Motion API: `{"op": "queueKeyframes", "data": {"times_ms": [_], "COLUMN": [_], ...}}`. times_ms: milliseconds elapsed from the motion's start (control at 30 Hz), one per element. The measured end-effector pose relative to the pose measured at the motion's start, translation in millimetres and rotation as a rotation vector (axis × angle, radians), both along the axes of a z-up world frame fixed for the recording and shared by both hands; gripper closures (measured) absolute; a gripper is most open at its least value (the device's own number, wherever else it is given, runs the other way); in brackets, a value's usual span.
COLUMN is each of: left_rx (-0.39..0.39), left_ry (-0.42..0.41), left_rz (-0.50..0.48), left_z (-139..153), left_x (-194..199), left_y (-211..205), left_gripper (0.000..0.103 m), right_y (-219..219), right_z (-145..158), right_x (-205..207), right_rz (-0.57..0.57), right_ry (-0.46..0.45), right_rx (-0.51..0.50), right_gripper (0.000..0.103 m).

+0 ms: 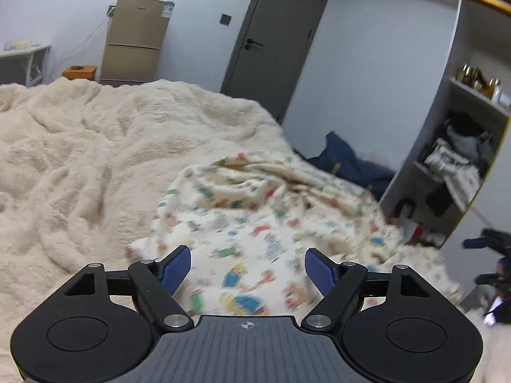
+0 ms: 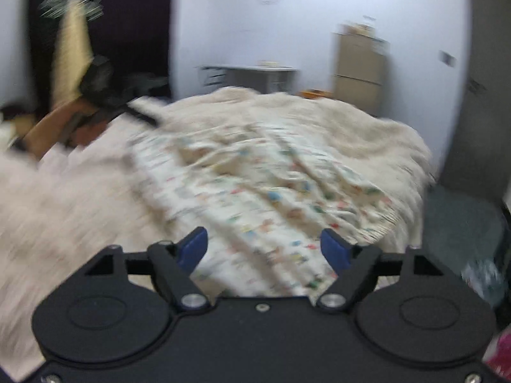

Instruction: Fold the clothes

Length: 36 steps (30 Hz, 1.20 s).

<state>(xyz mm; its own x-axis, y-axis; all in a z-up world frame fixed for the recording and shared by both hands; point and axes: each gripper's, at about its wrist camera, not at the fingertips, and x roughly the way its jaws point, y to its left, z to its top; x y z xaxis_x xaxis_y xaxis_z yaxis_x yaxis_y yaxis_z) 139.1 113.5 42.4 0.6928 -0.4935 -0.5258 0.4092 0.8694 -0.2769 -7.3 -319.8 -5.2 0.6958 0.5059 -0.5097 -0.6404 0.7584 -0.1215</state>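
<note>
A cream garment with small colourful prints point(image 1: 265, 217) lies crumpled on a fluffy cream blanket point(image 1: 80, 159) that covers the bed. My left gripper point(image 1: 247, 266) is open and empty, just above the garment's near edge. In the right wrist view the same garment point(image 2: 255, 188) is spread and wrinkled across the blanket point(image 2: 367, 134). My right gripper point(image 2: 264, 249) is open and empty above the garment's near part. The right gripper also shows at the far right edge of the left wrist view point(image 1: 491, 255). Both views are blurred.
A beige fridge point(image 1: 134, 38) and a grey door point(image 1: 274, 38) stand beyond the bed. An open shelf unit point(image 1: 460, 159) with clothes stands at the right, with a blue bag point(image 1: 348, 162) on the floor. A wooden chair point(image 2: 64, 121) stands at the bed's left side.
</note>
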Motion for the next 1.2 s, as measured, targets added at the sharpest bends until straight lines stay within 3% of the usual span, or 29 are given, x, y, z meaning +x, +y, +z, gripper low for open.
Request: {"op": "queueKeyframes", "data": {"times_ms": [100, 133, 167, 200, 233, 267, 333, 433, 567, 667, 700, 800, 867, 933, 1033, 1133, 1200], "left_rx": [-0.056, -0.072, -0.087, -0.096, -0.091, -0.078, -0.067, -0.120, -0.201, -0.128, -0.061, 0.045, 0.068, 0.030, -0.061, -0.162, -0.168], "left_ry": [0.054, 0.070, 0.087, 0.109, 0.129, 0.142, 0.151, 0.082, -0.057, -0.127, -0.140, -0.128, -0.120, -0.126, -0.120, -0.066, -0.015], "left_rz": [0.095, 0.105, 0.115, 0.123, 0.123, 0.121, 0.117, 0.112, 0.059, 0.039, 0.029, 0.020, 0.027, 0.051, 0.086, 0.047, 0.011], "left_z": [-9, -12, -16, -21, -27, -32, -38, -26, 8, 20, 20, 11, 7, 12, 25, 29, 23], "left_x": [14, 20, 25, 31, 36, 40, 43, 27, -28, -76, -97, -121, -128, -124, -99, -61, -37], "left_y": [19, 21, 24, 24, 22, 19, 15, 17, 28, 25, 21, 16, 21, 34, 51, 53, 45], "left_gripper": [0.028, 0.028, 0.029, 0.029, 0.041, 0.069, 0.098, 0.100, 0.100, 0.100, 0.100, 0.097, 0.076, 0.060, 0.049, 0.041, 0.041], "right_y": [23, 35, 38, 44, 47, 43, 33, 19, -5, -7, -3, 3, 2, -6, -21, -32, -26], "right_z": [-13, -23, -25, -32, -35, -30, -20, -5, 19, 14, 5, -6, -1, 14, 34, 37, 22], "right_x": [8, 14, 15, 17, 17, 14, 8, -2, -26, -36, -37, -41, -45, -45, -29, 16, 43], "right_rz": [0.030, 0.040, 0.044, 0.060, 0.079, 0.078, 0.075, 0.072, 0.125, 0.195, 0.231, 0.295, 0.306, 0.286, 0.221, 0.089, -0.015], "right_ry": [0.042, 0.074, 0.080, 0.096, 0.098, 0.085, 0.061, 0.024, -0.047, -0.034, -0.005, 0.017, -0.001, -0.033, -0.031, 0.094, 0.161], "right_rx": [-0.054, -0.080, -0.085, -0.100, -0.105, -0.088, -0.054, -0.004, 0.052, -0.014, -0.055, -0.116, -0.099, -0.013, 0.185, 0.396, 0.421], "right_gripper": [0.036, 0.043, 0.059, 0.066, 0.073, 0.085, 0.091, 0.093, 0.092, 0.087, 0.085, 0.074, 0.058, 0.046, 0.041, 0.040, 0.043]}}
